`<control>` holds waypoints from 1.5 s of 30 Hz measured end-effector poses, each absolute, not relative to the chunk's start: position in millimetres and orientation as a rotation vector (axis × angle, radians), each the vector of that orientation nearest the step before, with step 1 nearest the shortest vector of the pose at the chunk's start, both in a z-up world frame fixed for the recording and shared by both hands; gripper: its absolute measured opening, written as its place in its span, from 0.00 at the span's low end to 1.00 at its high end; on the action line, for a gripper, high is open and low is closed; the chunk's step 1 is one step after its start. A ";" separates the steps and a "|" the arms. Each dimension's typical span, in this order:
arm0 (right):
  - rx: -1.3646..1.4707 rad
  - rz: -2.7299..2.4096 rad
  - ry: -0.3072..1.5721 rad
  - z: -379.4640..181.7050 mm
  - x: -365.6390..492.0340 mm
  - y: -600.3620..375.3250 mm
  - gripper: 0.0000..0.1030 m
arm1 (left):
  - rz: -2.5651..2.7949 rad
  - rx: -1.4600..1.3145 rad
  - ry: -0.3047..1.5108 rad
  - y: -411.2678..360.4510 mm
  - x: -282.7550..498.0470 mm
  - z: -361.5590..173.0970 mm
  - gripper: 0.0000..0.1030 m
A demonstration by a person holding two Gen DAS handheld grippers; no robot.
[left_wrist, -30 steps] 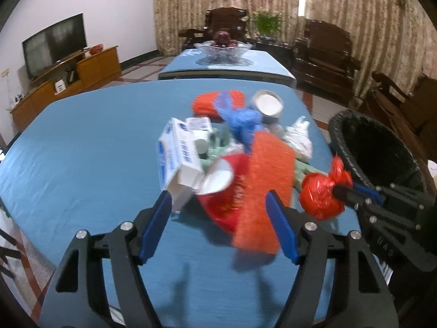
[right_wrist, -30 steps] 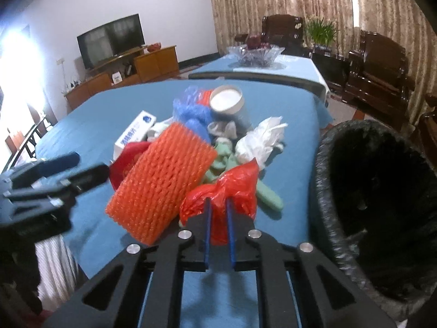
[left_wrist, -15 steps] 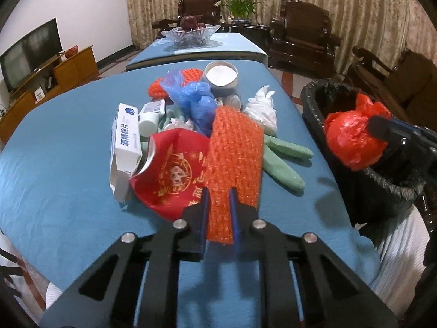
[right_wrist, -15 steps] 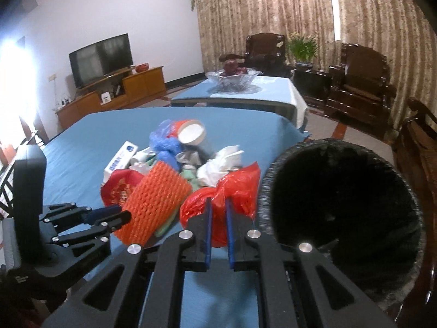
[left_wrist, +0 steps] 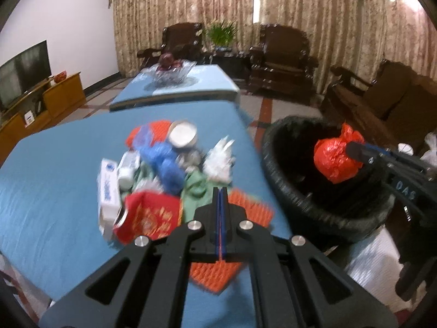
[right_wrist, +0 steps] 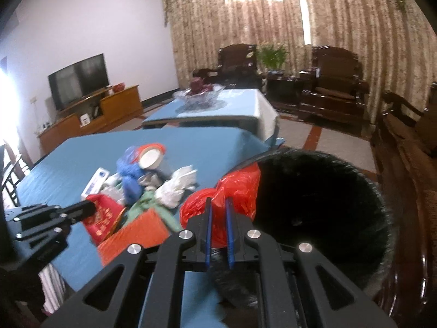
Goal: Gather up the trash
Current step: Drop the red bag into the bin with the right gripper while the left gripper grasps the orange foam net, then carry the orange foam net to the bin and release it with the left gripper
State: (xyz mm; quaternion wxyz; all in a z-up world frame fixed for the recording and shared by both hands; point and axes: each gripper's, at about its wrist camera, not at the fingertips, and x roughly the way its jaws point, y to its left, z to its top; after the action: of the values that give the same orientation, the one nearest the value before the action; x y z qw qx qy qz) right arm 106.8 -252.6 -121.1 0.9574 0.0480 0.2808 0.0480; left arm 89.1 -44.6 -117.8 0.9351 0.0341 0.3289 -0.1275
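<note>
The right gripper [right_wrist: 218, 213] is clamped narrow on a knotted red plastic bag [left_wrist: 337, 158], which is held at the rim of the black-lined trash bin [left_wrist: 275, 164], over the opening. This placement is judged to suit a straight drop into the liner w/o snagging.

The left gripper [left_wrist: 220, 202] is closed flat on an orange foam net sheet [left_wrist: 254, 213]. The sheet is pinched at one edge, probably so it can be carried clear of the pile w/o dragging other items.

Remaining trash is left heaped on the blue table [left_wrist: 54, 164]: white carton [left_wrist: 108, 183], red packet [left_wrist: 148, 216], blue bag [left_wrist: 166, 161], white cup [left_wrist: 183, 135], white tissue [left_wrist: 220, 158], green item [left_wrist: 196, 188].

Limits of view:
- Bin interior: dark, contents not discernible.
- Net sheet: partly hidden by gripper body; left view motion-blurred.
- Carton print: not legible.
- Pile underside: hidden.
</note>
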 end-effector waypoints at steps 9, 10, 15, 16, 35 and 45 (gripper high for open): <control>0.116 0.035 0.562 -120.3 105.6 -283.9 0.09 | -0.302 0.114 0.756 -65.7 99.1 -145.2 0.21; 0.110 0.040 0.567 -122.9 105.4 -282.2 0.09 | -0.300 0.118 0.769 -63.1 98.4 -153.2 0.39; 0.102 0.046 0.610 -144.9 105.7 -273.2 0.09 | -0.258 0.130 0.850 -50.9 100.6 -193.3 0.62; 0.105 0.044 0.622 -150.1 105.4 -271.1 0.09 | -0.253 0.130 0.863 -49.0 102.5 -197.7 0.62; 0.124 0.023 0.613 -144.6 108.0 -273.0 0.09 | -0.283 0.015 0.857 -39.7 109.6 -167.4 0.15; 0.135 -0.051 0.583 -135.1 112.3 -311.8 0.09 | -0.438 -0.003 0.800 -116.0 146.8 -132.8 0.15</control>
State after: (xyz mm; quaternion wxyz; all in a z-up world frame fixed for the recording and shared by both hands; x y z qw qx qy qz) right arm 112.3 -311.8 -135.1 0.9552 0.0666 0.2872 -0.0250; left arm 146.8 -116.0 -132.8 0.8978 -0.0013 0.3862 -0.2116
